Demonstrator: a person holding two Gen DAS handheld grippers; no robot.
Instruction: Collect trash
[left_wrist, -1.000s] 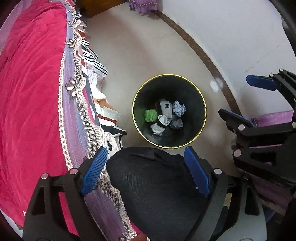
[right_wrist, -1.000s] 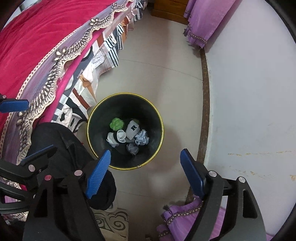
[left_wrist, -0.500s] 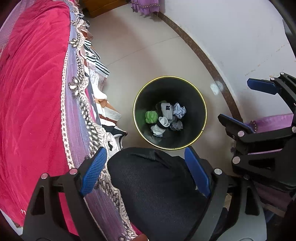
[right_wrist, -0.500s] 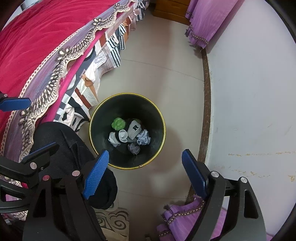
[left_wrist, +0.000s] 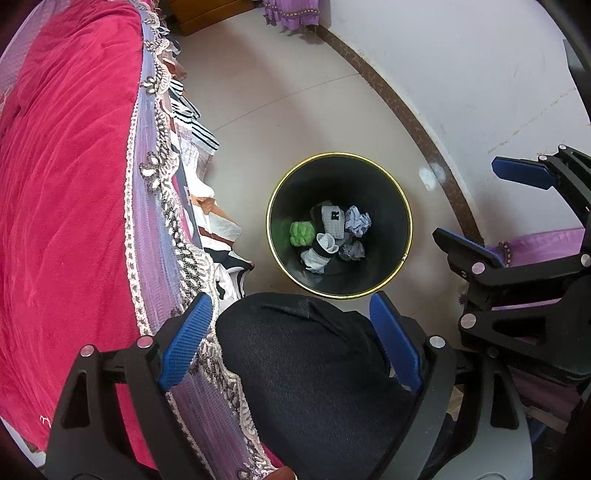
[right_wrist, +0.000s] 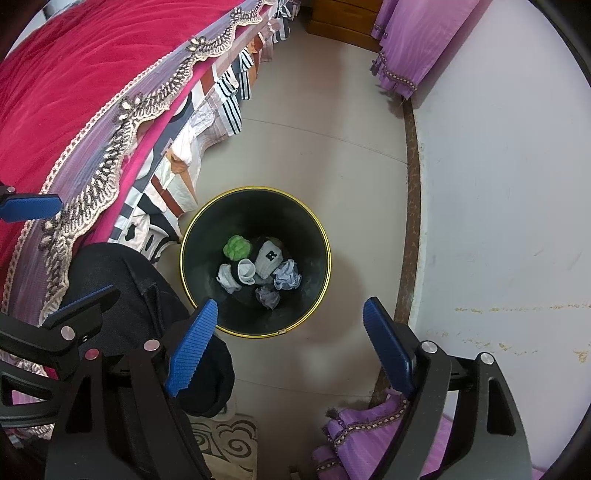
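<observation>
Overhead, bin: black trash bin (right_wrist: 317, 236) with a gold rim stands on the floor beside the bed (right_wrist: 74, 74).
Bin contents: green ball (right_wrist: 237, 247), rolled socks (right_wrist: 240, 275), crumpled paper (right_wrist: 287, 275), all at the bottom.
Left gripper (left_wrist: 288, 343): jaws opening, nothing between them; the bin sits at its 12 o'clock.
Right gripper (right_wrist: 284, 350): released, empty, bin at 12 o'clock.
Knee (left_wrist: 314, 369): dark trousers, under the left gripper.
</observation>
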